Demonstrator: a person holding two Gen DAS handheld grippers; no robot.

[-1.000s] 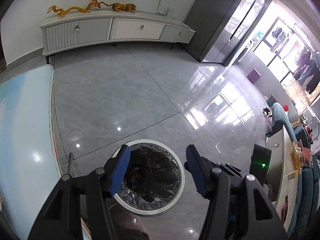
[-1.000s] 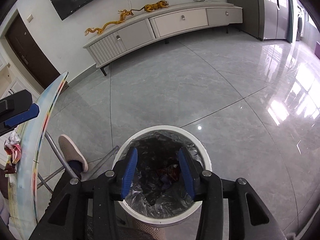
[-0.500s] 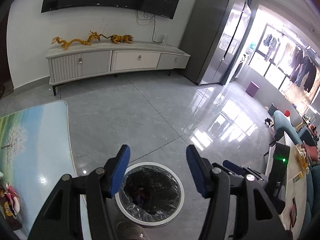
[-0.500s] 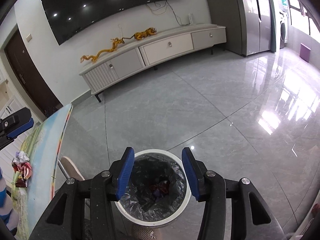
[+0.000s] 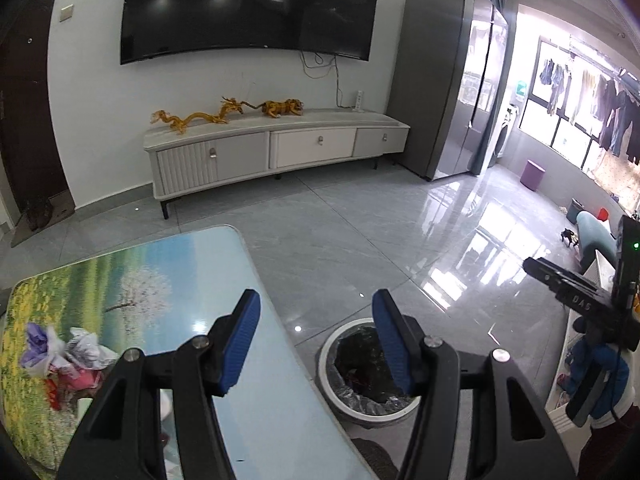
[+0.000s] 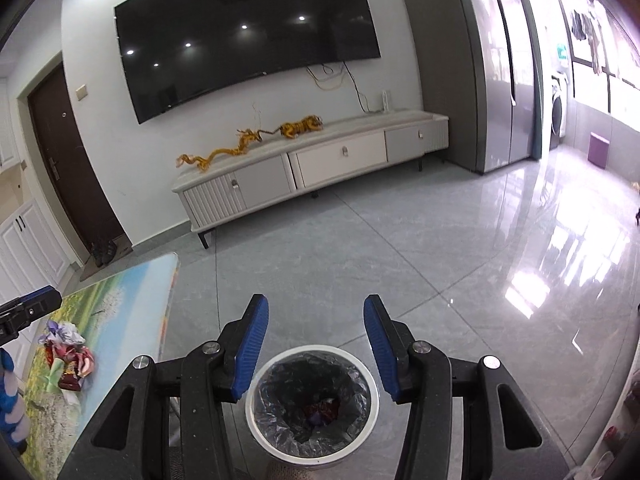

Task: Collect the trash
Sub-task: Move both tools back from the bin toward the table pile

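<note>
- The pile of crumpled wrappers [image 5: 66, 354] lay on the table [image 5: 172, 272] with the printed meadow scene, well to the left of the left gripper [image 5: 316, 340] and a little nearer the camera than its fingertips.
- In the right wrist view the same pile [image 6: 66, 350] sat far left of the right gripper [image 6: 316, 344], about level with its tips, just beside a blue-gloved hand [image 6: 10, 396] at the frame edge.
- The left gripper hung with its blue pads spread about halfway and nothing between them; the left pad stood over the table's edge, the right pad over the bin.
- The white trash bin [image 5: 332, 384] with its black liner stood on the grey tile floor [image 5: 360, 232], below and mostly behind the left gripper's right finger, close beside the table's long edge.
- The right gripper was parted to a similar moderate width and held nothing; its jaws had just been opening.
- In that view the bin [image 6: 312, 404] lay straight below the gap between the two fingers, with some red and dark scraps in the bottom of the liner.
- Beyond both sets of fingertips a pale TV cabinet [image 6: 312, 164] ran along the far wall under a dark screen [image 6: 248, 36].
</note>
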